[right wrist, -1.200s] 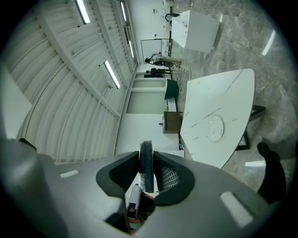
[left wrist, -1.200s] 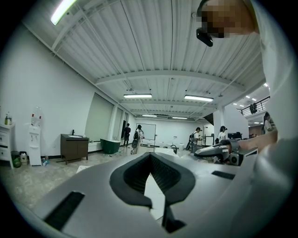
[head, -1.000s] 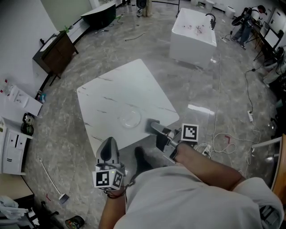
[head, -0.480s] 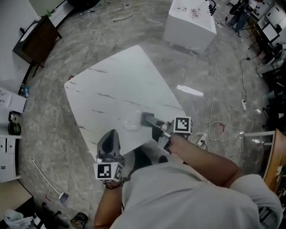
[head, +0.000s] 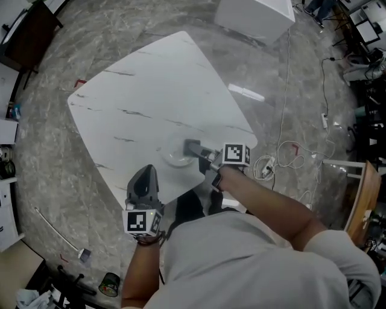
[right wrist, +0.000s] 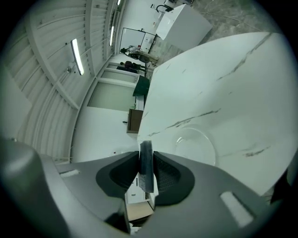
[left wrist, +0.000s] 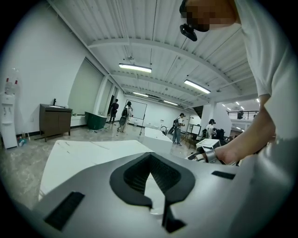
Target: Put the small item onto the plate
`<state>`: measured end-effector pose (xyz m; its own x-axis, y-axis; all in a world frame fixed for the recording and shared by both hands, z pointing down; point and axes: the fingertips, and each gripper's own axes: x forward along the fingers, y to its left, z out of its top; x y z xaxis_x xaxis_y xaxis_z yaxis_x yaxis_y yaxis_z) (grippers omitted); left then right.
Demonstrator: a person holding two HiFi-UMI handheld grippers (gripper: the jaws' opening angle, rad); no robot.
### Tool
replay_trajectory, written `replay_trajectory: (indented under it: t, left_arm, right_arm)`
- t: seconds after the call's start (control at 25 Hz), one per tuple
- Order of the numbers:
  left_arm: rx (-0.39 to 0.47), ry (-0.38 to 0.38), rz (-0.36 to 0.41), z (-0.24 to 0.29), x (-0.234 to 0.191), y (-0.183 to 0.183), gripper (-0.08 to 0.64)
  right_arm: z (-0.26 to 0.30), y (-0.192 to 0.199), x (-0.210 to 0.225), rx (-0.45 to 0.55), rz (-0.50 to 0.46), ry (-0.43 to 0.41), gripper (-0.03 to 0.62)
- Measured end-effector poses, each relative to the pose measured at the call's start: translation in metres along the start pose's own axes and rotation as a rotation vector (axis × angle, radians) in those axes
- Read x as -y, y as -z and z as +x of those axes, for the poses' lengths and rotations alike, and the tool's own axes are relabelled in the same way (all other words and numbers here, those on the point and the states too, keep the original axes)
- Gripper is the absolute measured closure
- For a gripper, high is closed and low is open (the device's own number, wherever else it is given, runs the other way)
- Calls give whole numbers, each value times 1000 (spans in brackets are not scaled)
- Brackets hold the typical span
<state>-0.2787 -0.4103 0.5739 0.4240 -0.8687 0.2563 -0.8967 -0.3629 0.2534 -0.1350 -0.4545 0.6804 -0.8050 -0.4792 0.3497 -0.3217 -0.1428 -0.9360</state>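
Observation:
A clear glass plate lies on the white marble table, near its front edge. My right gripper reaches in from the right, its tips over the plate's right rim. It is shut on a small, flat, dark grey item, which stands on edge between the pads. In the right gripper view the plate shows just beyond the right gripper. My left gripper hovers at the table's front edge, left of the plate. The left gripper is shut and holds nothing.
A white tub-like block stands on the floor beyond the table. Cables lie on the floor at the right, near a wooden chair. A dark cabinet sits at the far left. Several people stand far off.
My right gripper has moved left over the table with the item, from the table's edge to the plate's rim. The left gripper has kept its place near the front edge.

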Motion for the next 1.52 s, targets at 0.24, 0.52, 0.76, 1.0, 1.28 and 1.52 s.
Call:
replay_trajectory:
  t: [0.24, 0.52, 0.76, 1.0, 1.28, 1.52]
  left_arm:
    - [-68, 10, -31, 20, -20, 35, 555]
    - [-126, 10, -82, 29, -36, 72, 555]
    - [-148, 2, -114, 35, -48, 88, 554]
    - [-163, 8, -142, 39, -48, 100, 554]
    - [-173, 9, -159, 36, -33, 98, 554]
    - [-172, 21, -163, 35, -16, 98, 554]
  right_arm:
    - [33, 0, 56, -24, 11, 83, 502]
    - [61, 6, 85, -58, 14, 113, 502]
    - [71, 4, 92, -79, -49, 145, 494]
    - [75, 5, 92, -150, -92, 255, 372]
    - [59, 22, 86, -326, -203, 370, 273]
    - [30, 18, 76, -320, -260, 365, 272]
